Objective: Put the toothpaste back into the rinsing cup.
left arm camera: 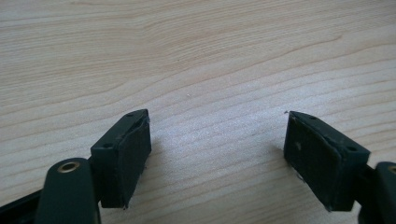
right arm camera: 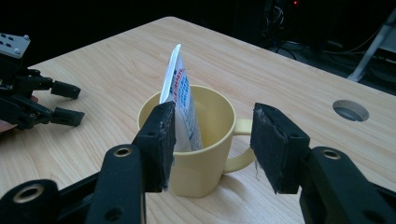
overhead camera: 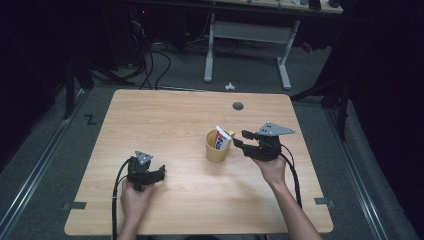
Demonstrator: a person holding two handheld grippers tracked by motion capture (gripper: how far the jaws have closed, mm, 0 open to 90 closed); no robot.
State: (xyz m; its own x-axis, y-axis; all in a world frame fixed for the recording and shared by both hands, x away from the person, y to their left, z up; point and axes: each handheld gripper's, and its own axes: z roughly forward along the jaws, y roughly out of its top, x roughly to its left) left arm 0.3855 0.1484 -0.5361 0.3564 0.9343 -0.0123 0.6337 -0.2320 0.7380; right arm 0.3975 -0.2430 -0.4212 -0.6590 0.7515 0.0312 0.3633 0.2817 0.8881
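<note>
Right gripper view: tube [right arm camera: 181, 100] stands in mug [right arm camera: 205, 140], seemingly just beyond gripper [right arm camera: 212, 144].

Matt yellow plastic mug [right arm camera: 201, 154], glossy toothpaste tube [right arm camera: 180, 100], smooth pale wood-grain table [left arm camera: 196, 56].

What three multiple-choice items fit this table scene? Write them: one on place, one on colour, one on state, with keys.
1. Where is the toothpaste tube?
A. standing in the mug
B. flat on the table
C. in the left tongs

2. What colour is the mug?
A. red
B. yellow
C. blue

3. How do the right tongs stand?
A. shut on the mug's handle
B. open, gripping nothing
C. clamped on the tube

Key: 1 A, the tube rises out of the mug's rim. 2 B, its wall is pale yellow. 3 B, both pads are apart with the mug behind them.
</note>
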